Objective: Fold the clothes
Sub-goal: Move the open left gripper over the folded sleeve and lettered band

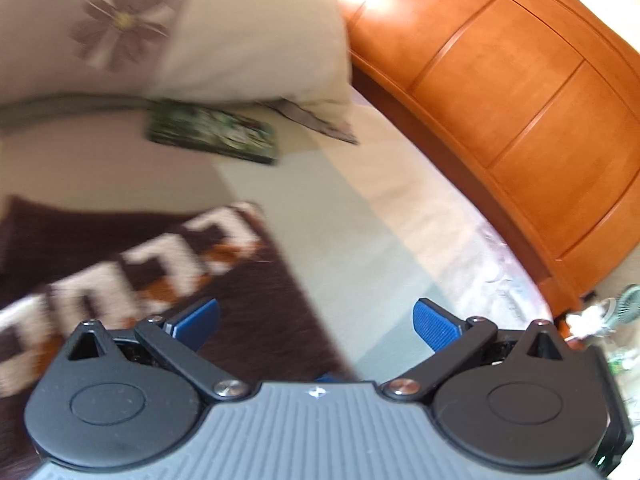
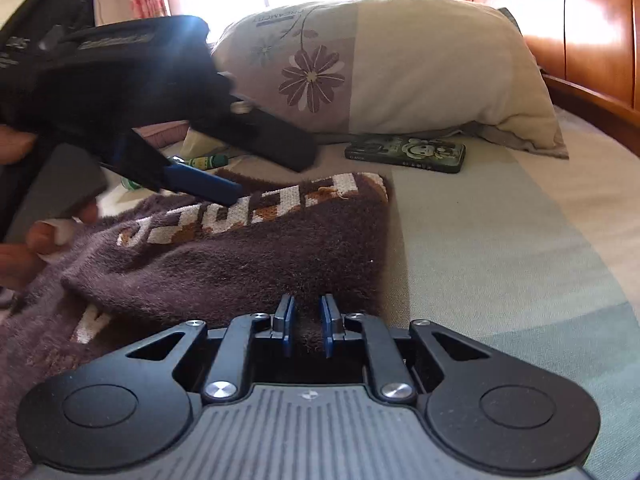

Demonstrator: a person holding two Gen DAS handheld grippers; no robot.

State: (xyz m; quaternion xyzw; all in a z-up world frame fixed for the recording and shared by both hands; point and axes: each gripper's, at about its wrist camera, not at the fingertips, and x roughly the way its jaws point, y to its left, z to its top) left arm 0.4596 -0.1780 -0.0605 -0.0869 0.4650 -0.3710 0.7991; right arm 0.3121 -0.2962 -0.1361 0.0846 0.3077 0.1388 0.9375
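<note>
Pillow point(image 2: 420, 68) txt – "DREAMCITY"; sweater point(image 2: 240, 256) lettering unclear.

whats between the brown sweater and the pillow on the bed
A phone in a green cartoon case lies flat on the bedsheet there, just below the pillow and apart from the brown sweater. The right wrist view shows it best.

the sweater point(image 2: 248, 256) lay on the bed point(image 2: 500, 240), toward its left side in the right wrist view. beyond it a pillow point(image 2: 420, 72) rested at the head of the bed, with the headboard point(image 2: 592, 40) to the pillow's right. a phone point(image 2: 404, 152) lay on the bed just in front of the pillow, between pillow and sweater. the right gripper point(image 2: 306, 320) sat at the sweater's near edge, the left gripper point(image 1: 316, 320) above its far left part.
</note>
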